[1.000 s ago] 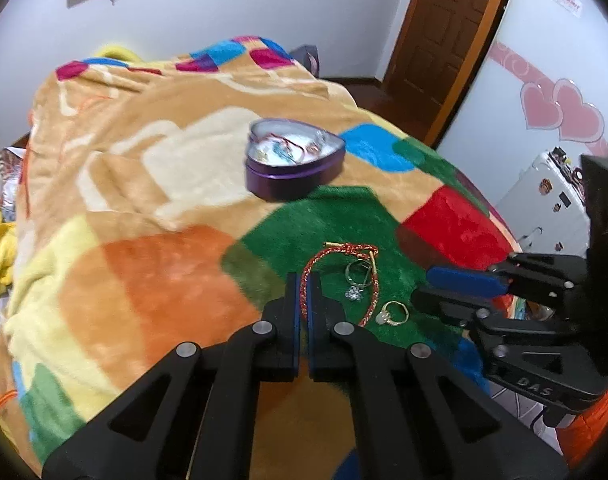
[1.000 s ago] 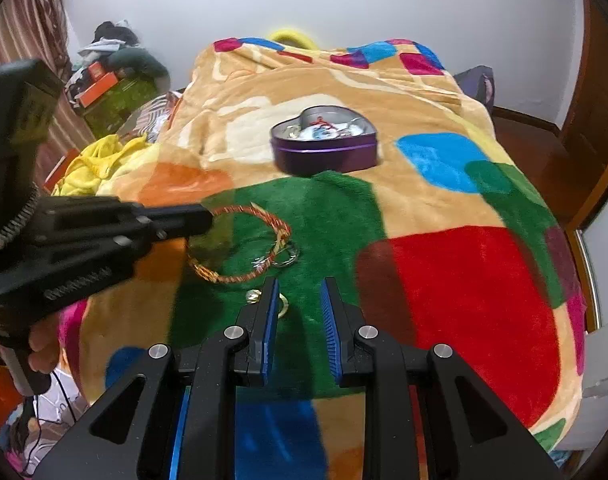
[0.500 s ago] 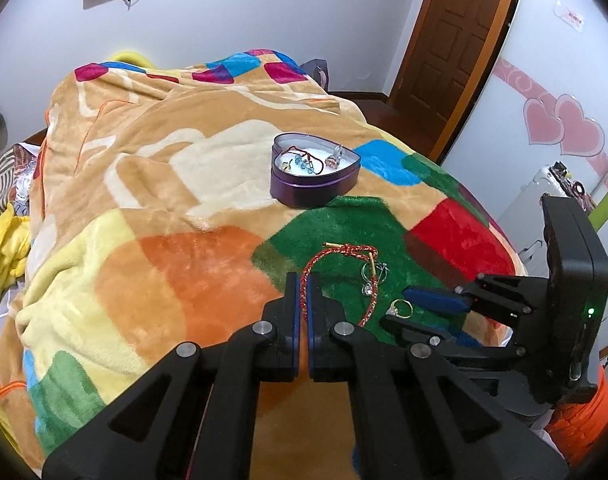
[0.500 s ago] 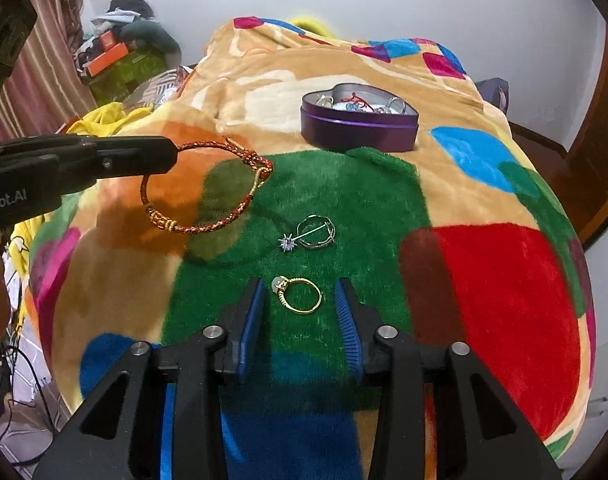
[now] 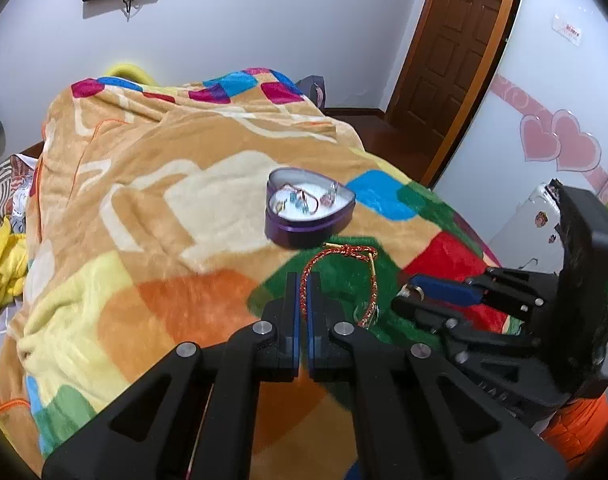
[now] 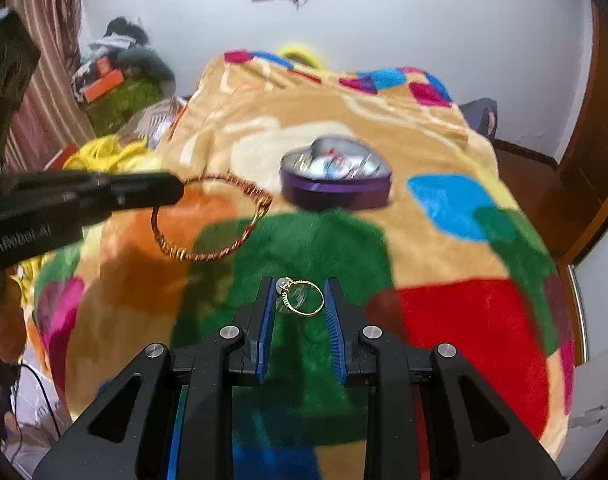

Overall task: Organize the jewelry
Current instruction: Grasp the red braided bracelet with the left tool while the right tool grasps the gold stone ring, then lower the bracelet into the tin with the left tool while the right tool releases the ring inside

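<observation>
My left gripper [image 5: 303,280] is shut on a red and gold braided bracelet [image 5: 336,256] and holds it in the air above the blanket; it also shows in the right wrist view [image 6: 212,220]. My right gripper [image 6: 298,294] is shut on a gold ring [image 6: 304,298], which spans the gap between the blue pads and is lifted off the blanket. A purple heart-shaped tin [image 5: 308,212] with several jewelry pieces inside sits on the bed beyond both grippers, also in the right wrist view [image 6: 336,180].
A colourful patchwork blanket [image 5: 164,220] covers the bed. A wooden door [image 5: 460,52] stands at the right. Clutter and yellow cloth [image 6: 104,152] lie left of the bed. A white cabinet [image 5: 532,216] stands at the bed's right side.
My right gripper closed on the gold ring and lifted it. My left gripper rose higher and moved toward the tin with the bracelet. The silver ring has left both views.
</observation>
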`<state>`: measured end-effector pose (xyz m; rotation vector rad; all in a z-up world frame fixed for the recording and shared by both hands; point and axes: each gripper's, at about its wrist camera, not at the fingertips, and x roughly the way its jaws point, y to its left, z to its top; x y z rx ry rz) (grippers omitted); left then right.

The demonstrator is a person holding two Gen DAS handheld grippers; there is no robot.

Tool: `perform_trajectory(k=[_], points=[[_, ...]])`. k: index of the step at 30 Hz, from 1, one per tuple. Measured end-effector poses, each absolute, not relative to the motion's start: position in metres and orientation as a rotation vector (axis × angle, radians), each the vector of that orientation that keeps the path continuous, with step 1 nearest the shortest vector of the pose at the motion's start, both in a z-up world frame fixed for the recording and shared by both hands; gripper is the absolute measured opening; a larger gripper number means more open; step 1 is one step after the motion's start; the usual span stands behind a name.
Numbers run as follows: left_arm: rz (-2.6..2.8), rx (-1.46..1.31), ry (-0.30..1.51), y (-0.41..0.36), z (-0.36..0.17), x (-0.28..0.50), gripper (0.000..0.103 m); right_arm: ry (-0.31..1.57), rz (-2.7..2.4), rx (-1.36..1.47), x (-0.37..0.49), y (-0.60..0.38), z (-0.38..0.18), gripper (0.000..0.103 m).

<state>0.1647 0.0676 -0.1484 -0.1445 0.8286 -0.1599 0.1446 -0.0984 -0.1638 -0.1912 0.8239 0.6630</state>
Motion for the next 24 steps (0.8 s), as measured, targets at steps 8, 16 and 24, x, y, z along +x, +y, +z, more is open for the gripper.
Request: perform_trajectory(k=[8, 16, 24], points=[[-0.162, -0.147, 0.799, 0.071, -0.138, 0.184, 0.001, 0.751, 0.633, -0.151, 0.163, -0.105, -0.137, 0.022], [-0.153, -0.150, 0.766, 0.078, -0.128, 0.205, 0.001, 0.691, 0.624, -0.128, 0.181, -0.104, -0.118, 0.022], [-0.134, -0.137, 0.734, 0.083, -0.123, 0.228, 0.001, 0.657, 0.629, -0.111, 0.198, -0.097, -0.109, 0.022]])
